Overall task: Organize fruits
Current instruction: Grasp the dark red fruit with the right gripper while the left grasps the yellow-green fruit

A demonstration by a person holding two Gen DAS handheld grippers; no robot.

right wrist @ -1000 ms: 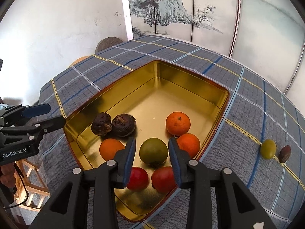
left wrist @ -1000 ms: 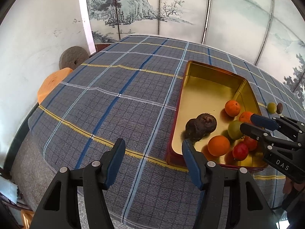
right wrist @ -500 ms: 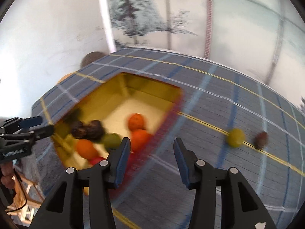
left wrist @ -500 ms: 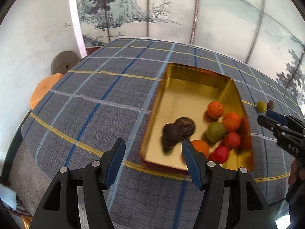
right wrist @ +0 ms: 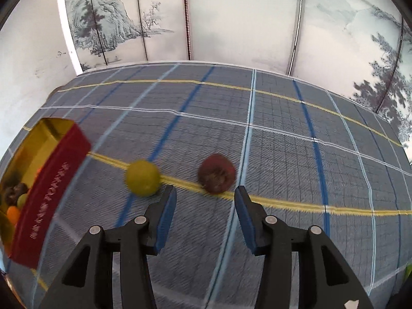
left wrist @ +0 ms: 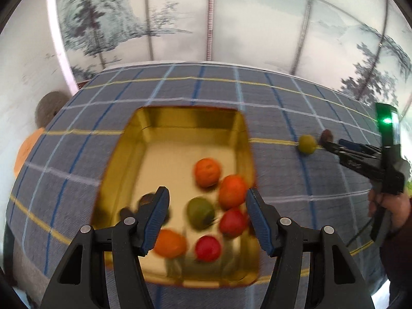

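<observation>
A gold tin tray (left wrist: 185,123) with red outer walls (right wrist: 49,188) holds several fruits: oranges (left wrist: 207,172), a green one (left wrist: 200,212), red ones (left wrist: 233,222) and dark brown ones (left wrist: 146,200). My left gripper (left wrist: 207,221) is open and empty above the tray's near end. A green-yellow fruit (right wrist: 142,178) and a dark reddish-brown fruit (right wrist: 216,177) lie on the cloth right of the tray. My right gripper (right wrist: 204,219) is open and empty, just short of the brown fruit; it also shows in the left wrist view (left wrist: 332,146).
The table has a grey-blue checked cloth (right wrist: 283,134) with yellow and blue stripes. A painted folding screen (right wrist: 231,20) stands behind it. An orange stool (left wrist: 25,152) and a round grey stone (left wrist: 49,108) sit past the table's left edge.
My right gripper has swung right from over the tray to the two loose fruits on the cloth. My left gripper has moved right, over the tray. Both stayed open.
</observation>
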